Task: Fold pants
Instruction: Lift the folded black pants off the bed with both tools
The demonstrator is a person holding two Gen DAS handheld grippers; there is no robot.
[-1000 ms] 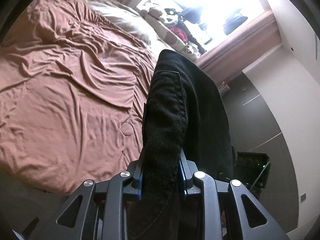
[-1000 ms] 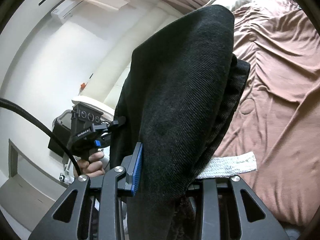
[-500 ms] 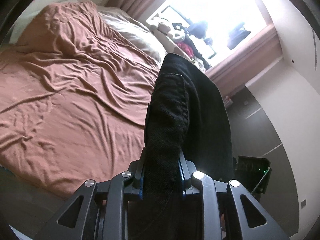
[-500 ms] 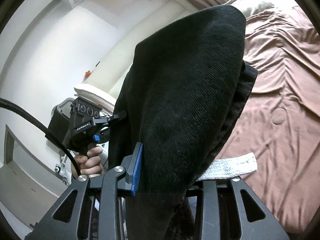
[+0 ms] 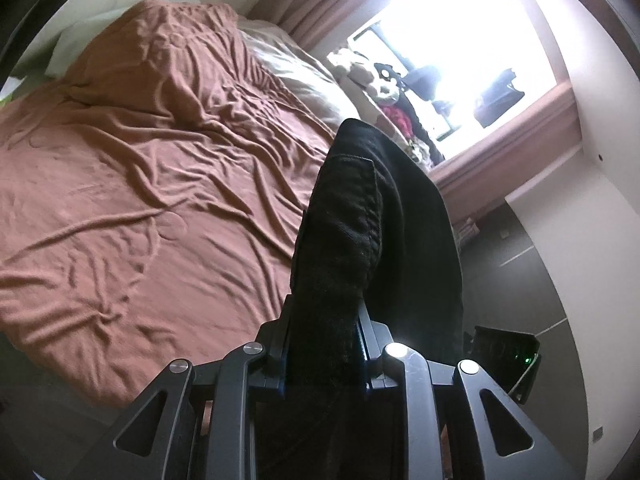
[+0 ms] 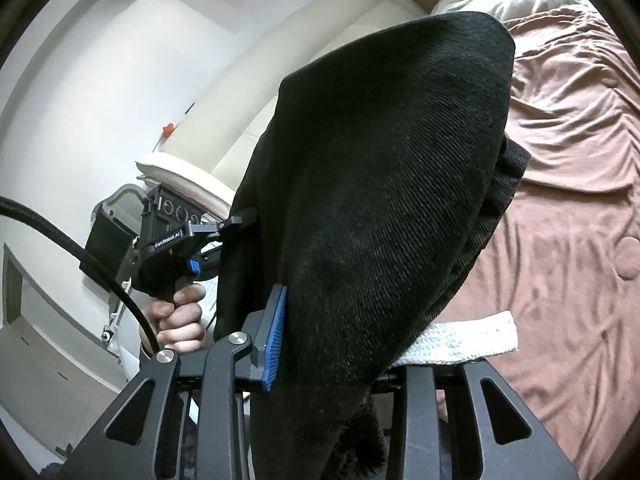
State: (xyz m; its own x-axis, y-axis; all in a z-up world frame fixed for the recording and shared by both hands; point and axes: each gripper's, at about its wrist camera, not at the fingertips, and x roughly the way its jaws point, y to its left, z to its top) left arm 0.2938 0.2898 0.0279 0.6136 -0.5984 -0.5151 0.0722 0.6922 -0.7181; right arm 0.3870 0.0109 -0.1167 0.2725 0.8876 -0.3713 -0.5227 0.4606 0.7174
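The pants are thick black twill, denim-like, so I judge them heavy for cloth, limp, and not slippery; the ribbed weave should bite well on the pads. They bunch into a fat wad between the fingers, so a hold on a hem or waistband edge, where the layers are stitched flat, would serve better than a hold mid-panel.

The left gripper is clamped on a seamed fold of the pants, which rise up and forward past its fingertips. The right gripper is likewise closed on a broad bulge of the pants, which drapes over and hides its right finger; the blue pad presses the cloth from the left. The bed lies beyond and left of the left fingers.

Count: one pair of pants, two grippers, one bed, one white towel just right of the right fingers.
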